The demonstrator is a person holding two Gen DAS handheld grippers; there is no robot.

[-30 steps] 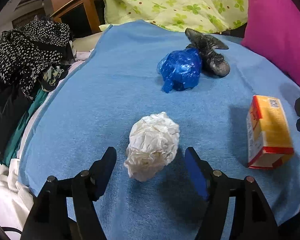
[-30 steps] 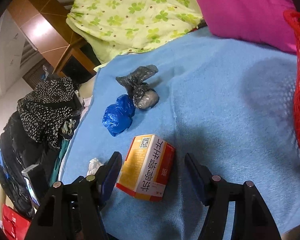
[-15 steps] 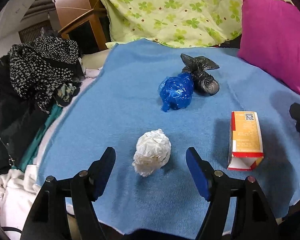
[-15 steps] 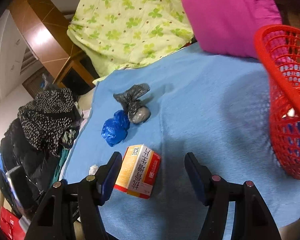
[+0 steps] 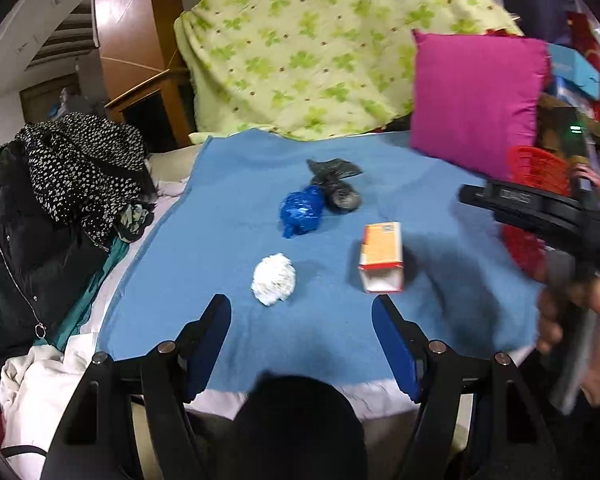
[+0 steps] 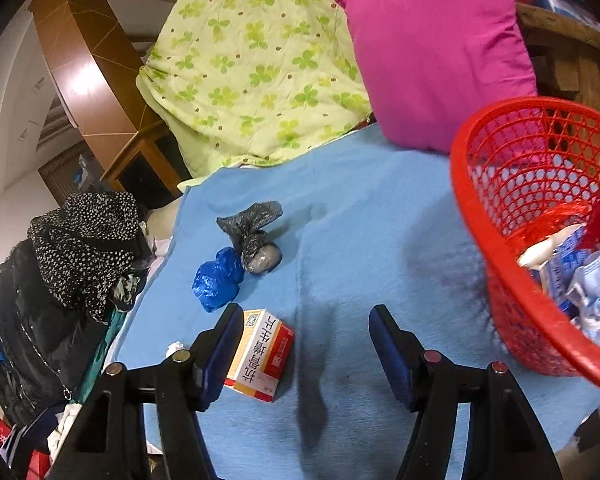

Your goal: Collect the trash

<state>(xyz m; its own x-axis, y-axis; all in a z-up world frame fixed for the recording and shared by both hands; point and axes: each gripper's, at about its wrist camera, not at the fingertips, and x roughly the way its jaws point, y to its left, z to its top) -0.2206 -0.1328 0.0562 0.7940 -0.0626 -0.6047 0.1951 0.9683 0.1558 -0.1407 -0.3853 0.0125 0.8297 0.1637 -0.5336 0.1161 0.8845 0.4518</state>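
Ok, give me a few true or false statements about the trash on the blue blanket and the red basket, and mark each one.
1. The white paper ball is in the left gripper. False: it lies on the blue blanket, ahead of the open, empty jaws.
2. The blue bag lies right beside the grey bag. True.
3. The red basket is empty. False: it already holds wrappers and paper.
4. The orange box lies on the blanket. True.
5. The right gripper holds the orange box. False: its jaws are open with nothing gripped.
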